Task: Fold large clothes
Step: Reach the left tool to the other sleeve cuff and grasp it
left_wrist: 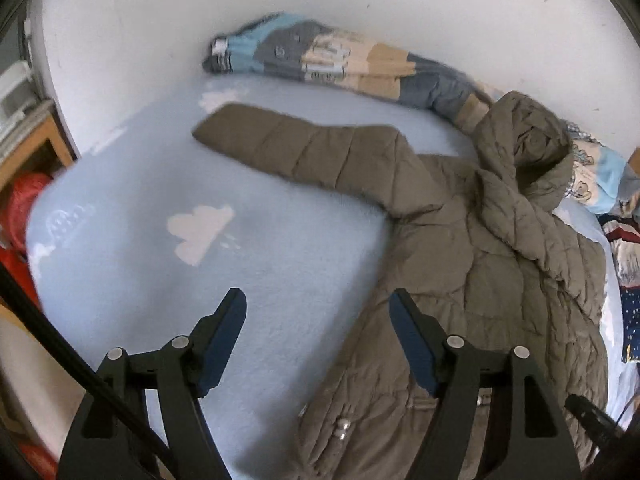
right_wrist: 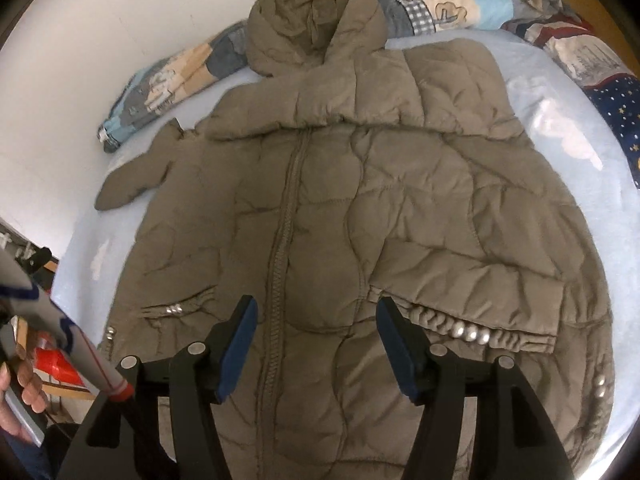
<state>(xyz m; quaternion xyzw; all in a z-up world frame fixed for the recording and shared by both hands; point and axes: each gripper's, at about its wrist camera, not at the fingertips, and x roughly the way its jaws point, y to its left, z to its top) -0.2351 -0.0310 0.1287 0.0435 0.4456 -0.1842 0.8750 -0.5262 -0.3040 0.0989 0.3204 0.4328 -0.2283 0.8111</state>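
Coat (right_wrist: 360, 208) flat on my bed (left_wrist: 280, 280), both tongs (left_wrist: 318, 344) (right_wrist: 316, 344) released above it, gripping nothing.

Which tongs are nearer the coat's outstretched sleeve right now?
Left, as far as the views show. The left tongs, open, hang over the blue sheet beside the sleeve. The right tongs, open, hang over the coat front by the zipper.

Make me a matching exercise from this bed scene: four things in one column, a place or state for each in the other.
1. coat
2. coat's left-side sleeve
3. patchwork quilt
4. right gripper

a. bunched along the wall
b. stretched out on the blue sheet
c. zipped, front up
d. open over the zipper

Pairs: 1-c, 2-b, 3-a, 4-d
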